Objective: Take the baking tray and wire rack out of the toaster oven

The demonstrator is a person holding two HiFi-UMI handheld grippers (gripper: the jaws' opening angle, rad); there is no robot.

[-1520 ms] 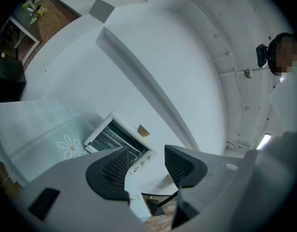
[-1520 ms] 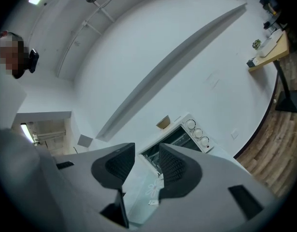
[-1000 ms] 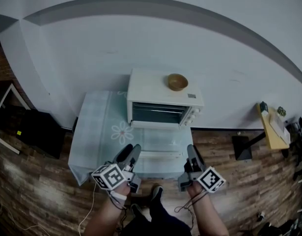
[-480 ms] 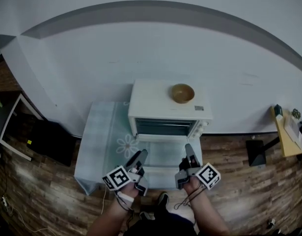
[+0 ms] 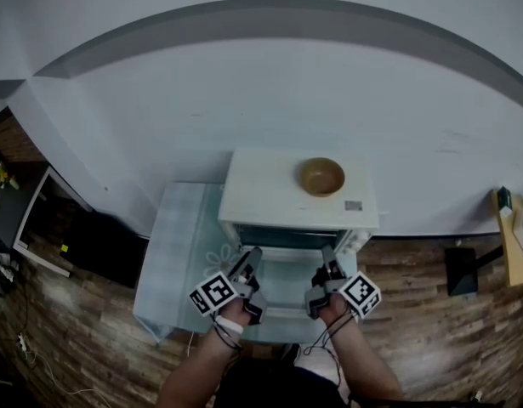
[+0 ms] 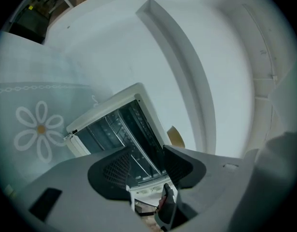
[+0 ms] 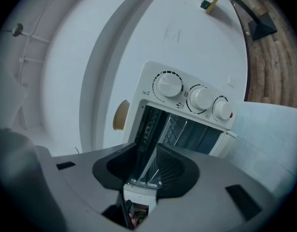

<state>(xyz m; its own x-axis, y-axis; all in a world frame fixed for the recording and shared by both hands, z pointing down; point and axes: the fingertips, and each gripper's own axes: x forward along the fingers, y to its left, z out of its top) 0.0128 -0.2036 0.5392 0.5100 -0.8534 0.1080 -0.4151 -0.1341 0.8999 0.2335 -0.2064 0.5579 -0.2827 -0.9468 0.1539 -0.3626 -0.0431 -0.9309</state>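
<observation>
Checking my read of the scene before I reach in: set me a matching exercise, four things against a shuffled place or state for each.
Things:
1. wooden bowl
2. oven door
3. knobs
4. flower print

Places and states:
A. open, folded down
B. on the tablecloth, beside the oven
C. on top of the toaster oven
D. in a row on the oven's front panel

Pairs: 1-C, 2-A, 3-D, 4-B
</observation>
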